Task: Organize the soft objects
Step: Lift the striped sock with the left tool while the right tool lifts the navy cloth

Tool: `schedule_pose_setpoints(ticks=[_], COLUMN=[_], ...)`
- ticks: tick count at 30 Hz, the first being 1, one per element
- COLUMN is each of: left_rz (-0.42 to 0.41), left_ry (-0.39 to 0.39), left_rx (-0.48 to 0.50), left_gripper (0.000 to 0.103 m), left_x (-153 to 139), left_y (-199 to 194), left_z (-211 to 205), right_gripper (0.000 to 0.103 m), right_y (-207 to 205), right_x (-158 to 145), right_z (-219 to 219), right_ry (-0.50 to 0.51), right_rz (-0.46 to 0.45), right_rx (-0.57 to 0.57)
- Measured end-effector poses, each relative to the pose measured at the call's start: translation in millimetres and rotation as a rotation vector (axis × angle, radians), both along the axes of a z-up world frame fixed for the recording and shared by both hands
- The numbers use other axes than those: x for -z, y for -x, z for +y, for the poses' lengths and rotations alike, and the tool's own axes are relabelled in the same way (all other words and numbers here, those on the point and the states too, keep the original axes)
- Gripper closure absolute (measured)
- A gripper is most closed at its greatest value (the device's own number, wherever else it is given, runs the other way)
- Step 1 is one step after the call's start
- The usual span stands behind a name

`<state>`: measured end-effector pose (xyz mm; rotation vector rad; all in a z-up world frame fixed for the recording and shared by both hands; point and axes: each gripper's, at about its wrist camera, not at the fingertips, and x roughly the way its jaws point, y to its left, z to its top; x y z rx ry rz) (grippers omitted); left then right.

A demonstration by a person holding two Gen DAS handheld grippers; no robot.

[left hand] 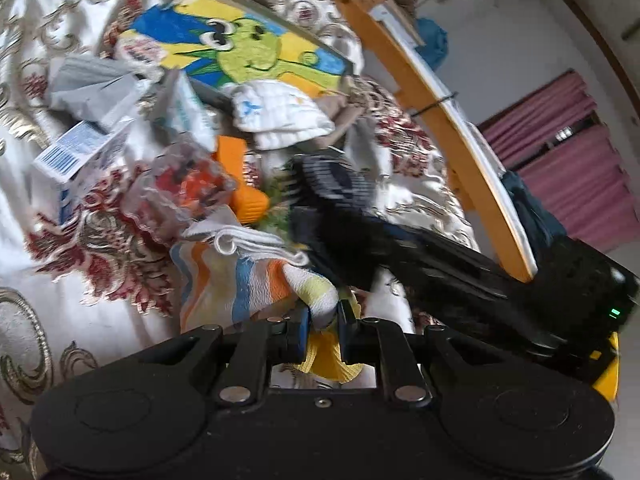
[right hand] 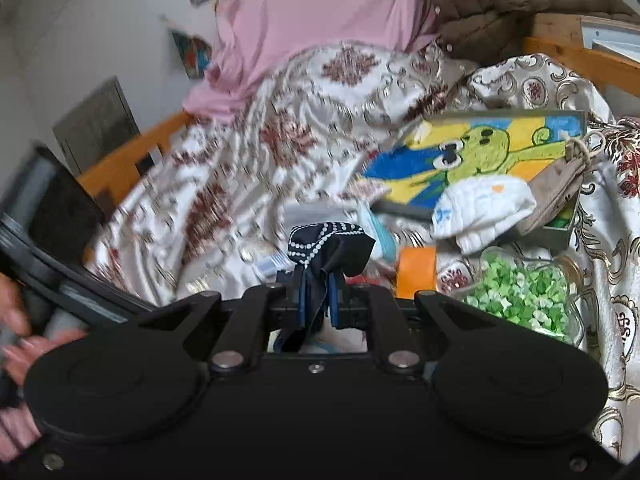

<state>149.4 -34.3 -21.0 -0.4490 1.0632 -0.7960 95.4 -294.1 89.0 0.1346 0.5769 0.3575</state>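
My left gripper is shut on a striped towel with orange, blue and yellow bands that drapes over the bedspread. My right gripper is shut on a dark navy cloth with white dots, held above the bed. The right gripper also shows in the left wrist view, dark and blurred, just beyond the towel. A white folded cloth lies against a frog picture box; both also show in the right wrist view, the white cloth and the box.
Cardboard packets, a plastic bag and an orange object lie in the pile. A glass jar of green paper stars lies at right. A wooden bed rail curves along the far side. A pink cloth hangs behind.
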Motion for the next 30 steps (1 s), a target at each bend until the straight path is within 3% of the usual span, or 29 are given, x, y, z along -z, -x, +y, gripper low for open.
schedule_pose_setpoints(ticks=[9,19,30], left_rz=[-0.042,-0.113,-0.178], left_ry=[0.046,0.101,0.089], left_rx=[0.081,0.139,0.078], left_gripper=[0.088,0.087,0.087], left_x=[-9.1,-21.5,-29.7], left_y=[9.3,20.1,21.0], left_z=[-8.1,-8.2,-1.8], right_gripper=[0.098,0.098,0.098], right_y=[-17.6,-21.2,-21.1], right_x=[17.5,20.3,16.7], right_z=[8.6,-20.9,-35.4], right_ry=[0.072,0.030,-0.017], right_rz=[0.049,0.047,0.008], right_rx=[0.047,0.177,0.214])
